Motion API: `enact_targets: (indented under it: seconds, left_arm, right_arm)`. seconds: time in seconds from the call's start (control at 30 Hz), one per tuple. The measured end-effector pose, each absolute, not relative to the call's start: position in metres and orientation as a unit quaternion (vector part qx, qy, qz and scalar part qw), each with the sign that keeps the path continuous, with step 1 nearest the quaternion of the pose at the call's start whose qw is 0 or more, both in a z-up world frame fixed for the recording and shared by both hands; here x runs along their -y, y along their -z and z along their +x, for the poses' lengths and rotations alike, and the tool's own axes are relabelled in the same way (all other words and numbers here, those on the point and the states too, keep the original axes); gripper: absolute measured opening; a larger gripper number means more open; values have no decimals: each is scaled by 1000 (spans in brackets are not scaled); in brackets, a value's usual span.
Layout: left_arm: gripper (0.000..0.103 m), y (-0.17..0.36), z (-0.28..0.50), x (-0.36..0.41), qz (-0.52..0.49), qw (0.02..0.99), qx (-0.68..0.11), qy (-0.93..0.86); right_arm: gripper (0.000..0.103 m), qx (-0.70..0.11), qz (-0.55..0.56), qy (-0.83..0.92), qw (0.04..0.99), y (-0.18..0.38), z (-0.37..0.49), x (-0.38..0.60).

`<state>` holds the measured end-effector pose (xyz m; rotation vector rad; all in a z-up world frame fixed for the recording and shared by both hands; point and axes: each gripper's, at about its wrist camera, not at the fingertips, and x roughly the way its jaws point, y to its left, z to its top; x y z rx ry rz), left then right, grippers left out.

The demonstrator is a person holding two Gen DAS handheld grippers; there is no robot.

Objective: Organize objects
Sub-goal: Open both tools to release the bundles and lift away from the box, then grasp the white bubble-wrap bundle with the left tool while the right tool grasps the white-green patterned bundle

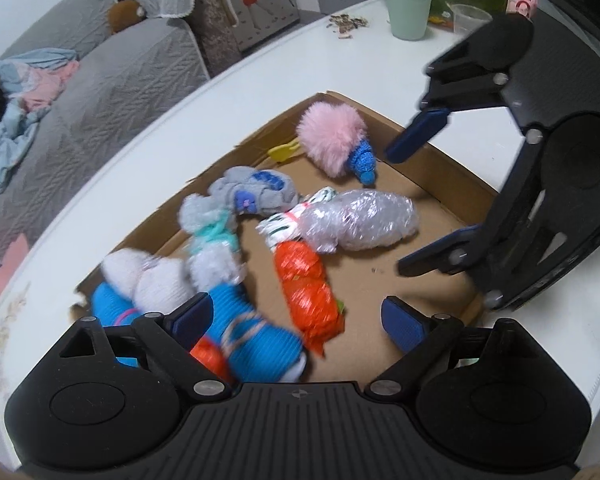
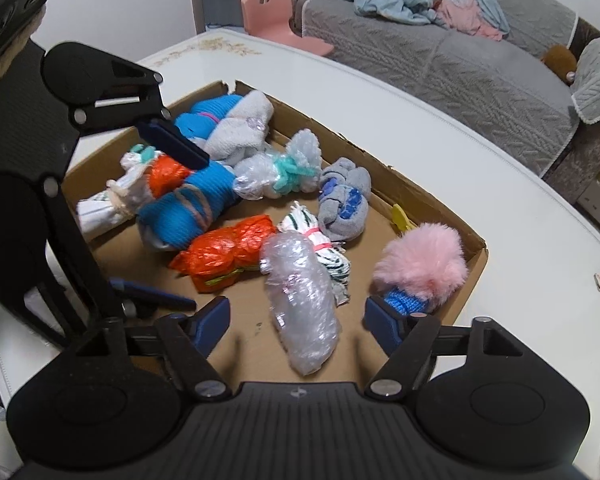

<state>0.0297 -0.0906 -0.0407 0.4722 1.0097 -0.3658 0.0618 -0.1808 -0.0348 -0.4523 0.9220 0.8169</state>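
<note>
Hovering over cardboard tray (image 1: pixel 440 160) on white table (image 1: pixel 179 120), both grippers tilted steeply down. Left gripper (image 1: pixel 295 320): jaws wide apart, nothing between pads, blue bundle (image 1: pixel 251 336) just below. Right gripper (image 2: pixel 295 320): jaws spread, nothing gripped, bubble-wrap roll (image 2: pixel 300 300) lying loose between them on tray floor. Pink pompom (image 2: pixel 420 260) at tray corner, orange bundle (image 2: pixel 223 252) mid-tray.

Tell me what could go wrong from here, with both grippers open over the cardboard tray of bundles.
1. The left gripper and right gripper hang close together over the cardboard tray; they could bump.
2. The bubble-wrap roll touches the orange bundle and the striped cloth, so a grab may drag those along.
3. The pink pompom sits near a tray corner; a nudge might tip it out.
</note>
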Motion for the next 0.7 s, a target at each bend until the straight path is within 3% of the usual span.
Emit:
enact_targets:
  seconds: [0.17,0.33,0.57,0.7]
  left_arm:
    - [94,20,-4,69,207,840,-477,152]
    - [102,15,-53,52,214,842,-477,134]
    - [102,51,-112,48,244,826,-486,149]
    - [102,73,-123,55,278,827,-465,151]
  right_arm:
    - [76,-413,-204,-383,801,20,33,188]
    - [81,-401,-169,-383,815,9,3,193]
    - [93,-412,-139,-344,832,14,-41,193]
    - [94,-462,-85,-277,838,32,-38,191]
